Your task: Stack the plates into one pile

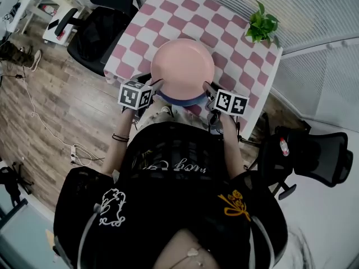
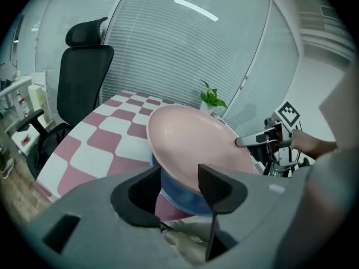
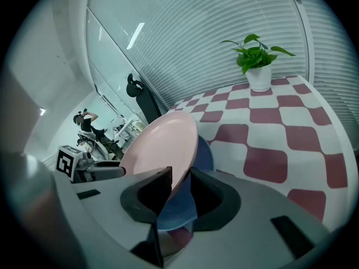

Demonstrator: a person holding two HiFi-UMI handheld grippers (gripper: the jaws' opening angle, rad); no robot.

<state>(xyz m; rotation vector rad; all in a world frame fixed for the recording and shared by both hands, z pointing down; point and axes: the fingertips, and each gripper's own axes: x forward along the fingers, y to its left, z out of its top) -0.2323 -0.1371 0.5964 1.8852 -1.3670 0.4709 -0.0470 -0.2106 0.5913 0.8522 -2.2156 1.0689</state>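
Pink plate (image 1: pixel 182 66) pinched at opposite rims by left gripper (image 1: pixel 156 86) and right gripper (image 1: pixel 208 91), above blue plate (image 1: pixel 185 100) at checked table's (image 1: pixel 185 10) near edge, potted plant (image 1: pixel 262 25) at far right corner, black chair (image 1: pixel 98 35) against left edge, open cloth beyond.

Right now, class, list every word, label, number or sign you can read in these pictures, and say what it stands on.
No word or number can be read.
Black shirt: pale script, too blurred to read.
Cubes on left gripper and right gripper: square black-and-white markers, no letters.
Bottle on the chair: label too small.
Stacked plates: blank.
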